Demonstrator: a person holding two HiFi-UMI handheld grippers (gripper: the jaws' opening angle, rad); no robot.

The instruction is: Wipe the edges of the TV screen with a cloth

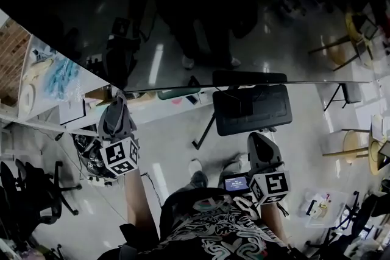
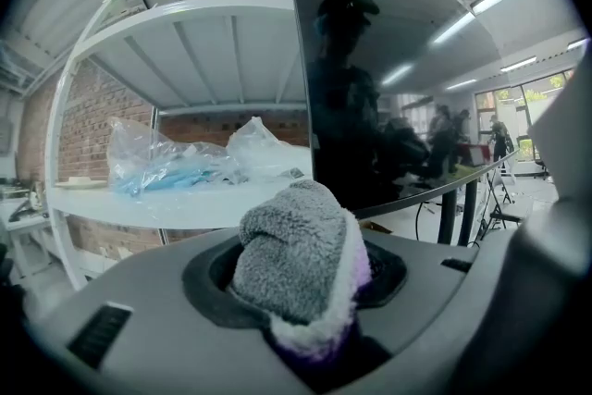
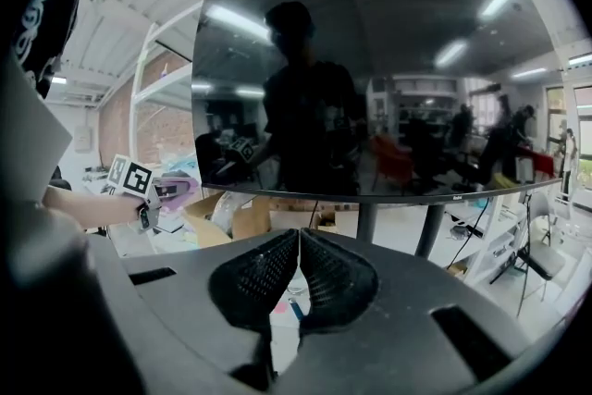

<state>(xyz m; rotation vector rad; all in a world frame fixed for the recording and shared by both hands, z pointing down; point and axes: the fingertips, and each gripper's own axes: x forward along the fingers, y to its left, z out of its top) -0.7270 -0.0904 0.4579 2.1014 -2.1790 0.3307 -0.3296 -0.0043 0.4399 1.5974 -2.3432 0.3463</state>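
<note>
Brick wall (image 2: 102, 129) and a white metal shelf rack (image 2: 176, 203) fill the far left of the room, with crumpled clear plastic bags (image 2: 171, 164) lying on the shelf. To their right stands the large dark glossy TV screen (image 3: 370, 60), which mirrors the ceiling lights and the person's silhouette. Its two slim legs (image 3: 366, 222) show under its lower edge.

The left tongs (image 1: 116, 105) are clamped on a grey fluffy cloth with a purple underside (image 2: 298, 259), which bulges up out of the jaws. In the left gripper view, the cloth sits just at the screen's left edge, low down by the bottom corner. The pictures do not show whether it touches the screen. The right gripper view shows the same cloth as a purple patch just left of that corner, beside the left tongs' black-and-white marker cube (image 3: 130, 176).

The right tongs (image 3: 299, 243) are pressed fully together with nothing between them. They are held near the person, facing the middle of the screen and well apart from the cloth. The head view shows both tongs over the pale floor (image 1: 177, 149).
</note>
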